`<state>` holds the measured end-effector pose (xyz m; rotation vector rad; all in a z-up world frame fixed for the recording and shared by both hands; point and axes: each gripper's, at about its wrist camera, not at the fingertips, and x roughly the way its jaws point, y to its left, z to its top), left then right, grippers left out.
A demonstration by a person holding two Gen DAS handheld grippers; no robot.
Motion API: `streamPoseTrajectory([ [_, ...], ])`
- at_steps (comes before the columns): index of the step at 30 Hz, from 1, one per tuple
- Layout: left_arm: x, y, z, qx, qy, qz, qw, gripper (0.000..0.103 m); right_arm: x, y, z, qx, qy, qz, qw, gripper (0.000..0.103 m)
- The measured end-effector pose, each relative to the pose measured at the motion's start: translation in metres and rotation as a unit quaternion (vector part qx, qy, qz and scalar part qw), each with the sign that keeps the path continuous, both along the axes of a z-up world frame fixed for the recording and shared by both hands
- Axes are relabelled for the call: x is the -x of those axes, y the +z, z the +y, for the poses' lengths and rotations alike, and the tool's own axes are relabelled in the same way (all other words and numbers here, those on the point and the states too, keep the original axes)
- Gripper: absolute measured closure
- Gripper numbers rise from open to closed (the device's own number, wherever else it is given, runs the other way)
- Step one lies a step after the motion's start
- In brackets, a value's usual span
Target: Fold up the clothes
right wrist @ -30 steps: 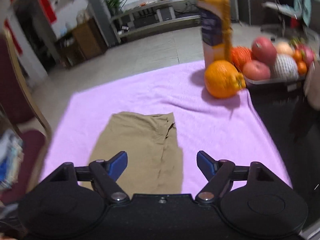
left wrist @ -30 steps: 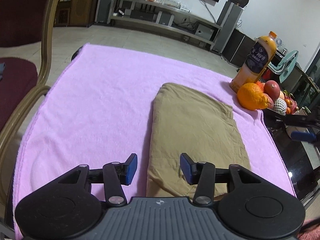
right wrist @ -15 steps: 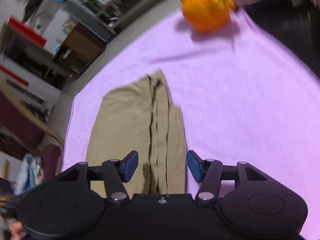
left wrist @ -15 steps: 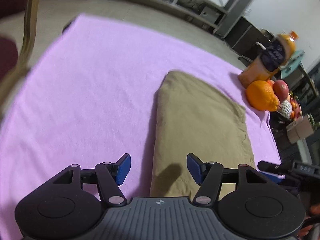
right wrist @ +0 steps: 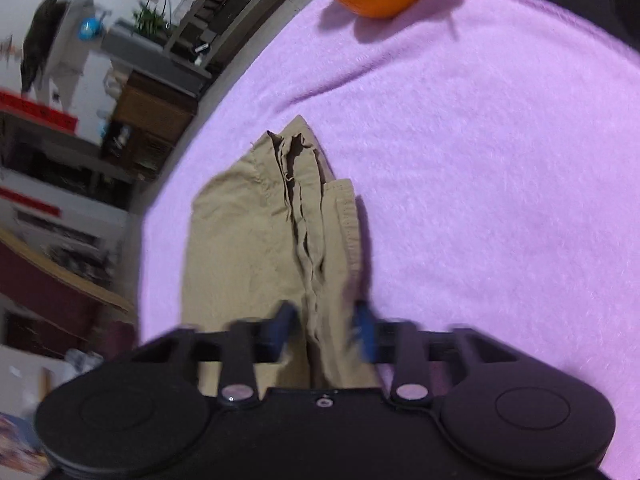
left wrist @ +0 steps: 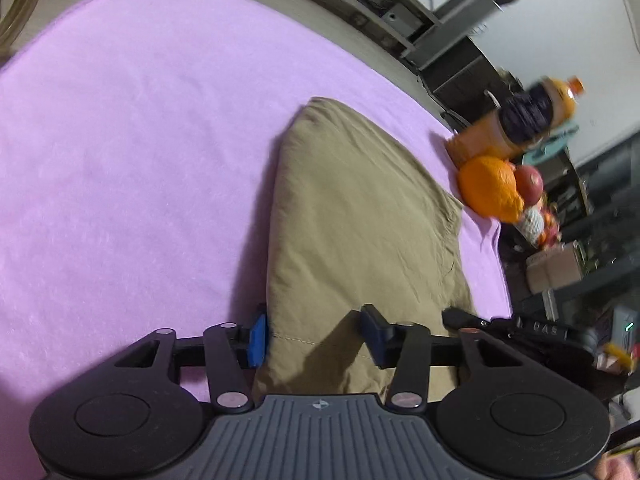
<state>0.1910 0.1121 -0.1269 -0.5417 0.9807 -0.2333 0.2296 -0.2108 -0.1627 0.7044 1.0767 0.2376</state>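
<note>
Both grippers have dropped closer to the folded khaki cotton garment [left wrist: 360,216] since a second ago. Left gripper [left wrist: 314,338]: fingers closing astride the garment's near left corner, cloth between them, not yet clenched. Right gripper [right wrist: 326,330]: fingers closing on the layered near right edge, blurred, grip not certain. Garment lies flat on a fuzzy pink towel [left wrist: 132,152] covering the desk. Beyond its far right corner: large orange [left wrist: 490,190], orange-juice bottle [left wrist: 520,124], red apple [left wrist: 530,184]. Room: tiled floor, shelving, speakers.
</note>
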Motion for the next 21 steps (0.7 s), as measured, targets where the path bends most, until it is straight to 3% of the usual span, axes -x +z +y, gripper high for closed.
streamPoseTrajectory([
  [2,0.007,0.012,-0.012,-0.036,-0.010,-0.026,0.9990,0.072,0.004,0.016,0.016,0.056,0.030,-0.044,0.997,0.092],
  [4,0.017,0.023,-0.021,-0.065,-0.014,-0.049,0.9966,0.077,0.012,0.036,0.033,0.111,0.069,-0.109,0.985,0.092],
  [6,0.027,0.029,-0.028,-0.089,-0.011,-0.066,0.9937,0.078,0.021,0.052,0.046,0.130,0.095,-0.165,0.973,0.093],
  [8,0.036,0.033,-0.034,-0.118,-0.010,-0.081,0.9897,0.077,0.027,0.062,0.054,0.137,0.108,-0.192,0.966,0.093],
  [12,0.028,0.019,-0.036,-0.162,-0.007,-0.072,0.9841,0.068,0.023,0.045,0.057,0.171,0.095,-0.138,0.971,0.093],
  [21,0.018,0.010,-0.025,-0.155,0.008,-0.062,0.9859,0.044,0.020,0.024,0.049,0.183,0.076,-0.076,0.977,0.088],
])
